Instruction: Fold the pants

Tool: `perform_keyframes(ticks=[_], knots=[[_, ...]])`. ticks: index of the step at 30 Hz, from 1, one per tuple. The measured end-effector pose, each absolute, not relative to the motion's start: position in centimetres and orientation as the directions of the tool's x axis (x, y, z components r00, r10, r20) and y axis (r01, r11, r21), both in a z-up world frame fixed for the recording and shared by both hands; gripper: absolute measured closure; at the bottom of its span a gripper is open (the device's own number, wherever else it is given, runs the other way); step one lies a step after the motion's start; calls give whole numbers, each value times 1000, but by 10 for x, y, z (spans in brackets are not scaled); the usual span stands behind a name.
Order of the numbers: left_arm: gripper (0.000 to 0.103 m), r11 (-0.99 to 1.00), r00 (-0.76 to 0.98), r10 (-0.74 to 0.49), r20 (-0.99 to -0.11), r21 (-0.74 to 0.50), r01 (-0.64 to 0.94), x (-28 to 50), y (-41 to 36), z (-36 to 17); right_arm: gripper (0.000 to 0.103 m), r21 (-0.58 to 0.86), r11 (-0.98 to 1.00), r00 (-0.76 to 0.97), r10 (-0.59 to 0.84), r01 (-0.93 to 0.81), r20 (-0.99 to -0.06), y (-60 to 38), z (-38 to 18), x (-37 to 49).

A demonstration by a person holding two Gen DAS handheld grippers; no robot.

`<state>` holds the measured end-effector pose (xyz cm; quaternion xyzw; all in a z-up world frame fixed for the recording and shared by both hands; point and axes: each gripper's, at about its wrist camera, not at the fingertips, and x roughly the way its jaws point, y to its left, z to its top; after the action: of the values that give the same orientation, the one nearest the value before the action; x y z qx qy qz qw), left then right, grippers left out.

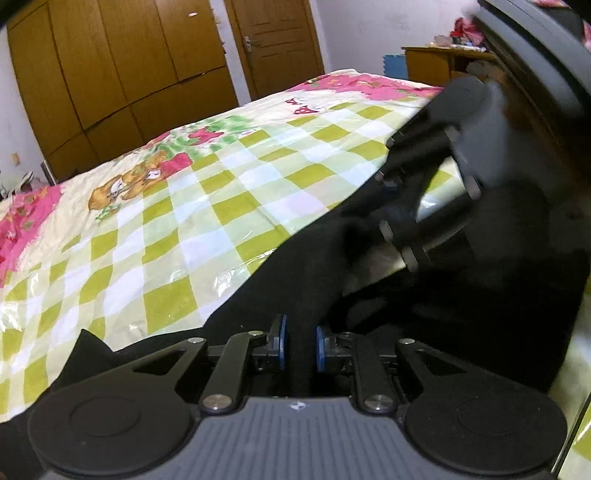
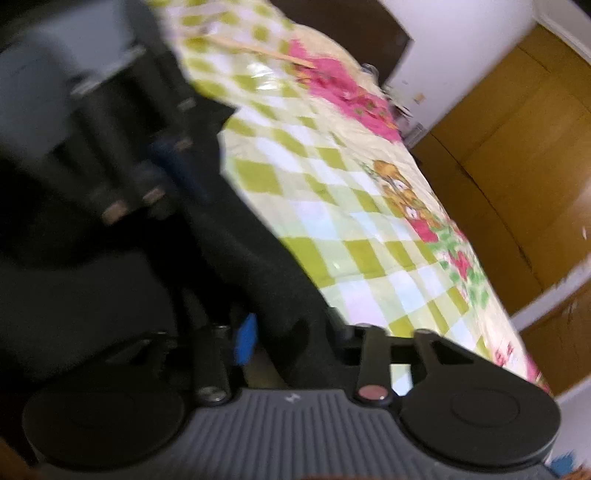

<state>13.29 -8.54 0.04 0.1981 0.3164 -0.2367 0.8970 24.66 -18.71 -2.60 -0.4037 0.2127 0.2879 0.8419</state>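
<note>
Your left gripper (image 1: pixel 300 345) sits low in the frame, its blue pads (image 1: pixel 283 343) closed on a raised fold of the black fabric pants (image 1: pixel 295 266). The pants lie across the bed's green-and-white checked plastic-covered sheet (image 1: pixel 177 229). Your right gripper (image 1: pixel 391 206), blurred, reaches in from the upper right onto the same dark cloth. Behind the bed stand a brown wooden wardrobe (image 1: pixel 110 66) and a door (image 1: pixel 277 40).

Wooden wardrobe (image 1: pixel 110 74), door (image 1: pixel 277 44), white walls (image 1: pixel 354 29); bed (image 1: pixel 221 184) with checked cover; possibly dresser (image 1: pixel 436 62).
</note>
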Motion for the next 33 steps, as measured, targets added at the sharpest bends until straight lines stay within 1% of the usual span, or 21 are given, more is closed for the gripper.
perform_keyframes(ticks=[1, 2, 3, 4, 6, 7, 8, 9, 10, 12, 14, 16, 18, 20, 22, 24, 27, 29, 33], knots=[[61, 806, 696, -294, -655, 221, 549, 128, -87, 0, 90, -499, 563, 730, 319, -659, -605, -189, -19, 254], [56, 803, 708, -287, -646, 241, 545, 123, -89, -1, 89, -445, 612, 720, 324, -654, -614, -193, -11, 261], [49, 797, 719, -276, -638, 267, 542, 118, -93, -4, 90, -421, 632, 717, 329, -651, -615, -195, -6, 265], [46, 785, 737, -256, -625, 310, 536, 113, -99, -7, 90, -404, 645, 716, 338, -649, -611, -197, -1, 267], [46, 737, 792, -186, -581, 451, 504, 106, -114, -19, 91, -372, 660, 706, 352, -653, -615, -198, 6, 268], [51, 721, 797, -171, -579, 478, 502, 107, -120, -24, 92, -350, 671, 700, 361, -654, -616, -198, 9, 270], [56, 725, 786, -179, -591, 461, 511, 110, -121, -25, 92, -337, 680, 700, 367, -651, -613, -197, 12, 268], [68, 737, 778, -176, -603, 444, 510, 114, -121, -24, 92, -320, 691, 699, 373, -648, -610, -197, 15, 270], [75, 753, 774, -170, -610, 427, 502, 118, -119, -20, 92, -302, 700, 696, 380, -647, -609, -198, 18, 272], [79, 800, 754, -189, -629, 347, 490, 129, -106, -6, 92, -298, 701, 695, 384, -648, -608, -200, 23, 267], [80, 846, 744, -201, -637, 271, 460, 140, -92, 7, 92, -324, 688, 701, 376, -649, -606, -200, 23, 263], [81, 872, 741, -204, -640, 225, 435, 149, -83, 15, 91, -341, 674, 702, 376, -655, -605, -202, 19, 256], [82, 893, 728, -226, -647, 161, 421, 157, -76, 21, 86, -337, 664, 687, 374, -667, -623, -201, 13, 249], [82, 897, 721, -247, -647, 128, 422, 161, -74, 27, 78, -352, 653, 694, 385, -671, -608, -199, 6, 239], [82, 890, 723, -253, -643, 139, 434, 160, -77, 31, 72, -387, 644, 711, 369, -660, -598, -191, -3, 236], [82, 885, 719, -262, -644, 136, 445, 156, -79, 32, 73, -415, 652, 736, 346, -634, -582, -187, -10, 241], [82, 885, 719, -262, -644, 136, 445, 154, -80, 33, 73, -384, 703, 755, 336, -599, -563, -189, -10, 255], [82, 885, 722, -261, -641, 139, 444, 152, -79, 35, 71, -395, 711, 774, 334, -582, -538, -187, -9, 256], [82, 880, 723, -268, -637, 143, 453, 150, -77, 38, 63, -378, 673, 742, 398, -636, -540, -183, -11, 235]])
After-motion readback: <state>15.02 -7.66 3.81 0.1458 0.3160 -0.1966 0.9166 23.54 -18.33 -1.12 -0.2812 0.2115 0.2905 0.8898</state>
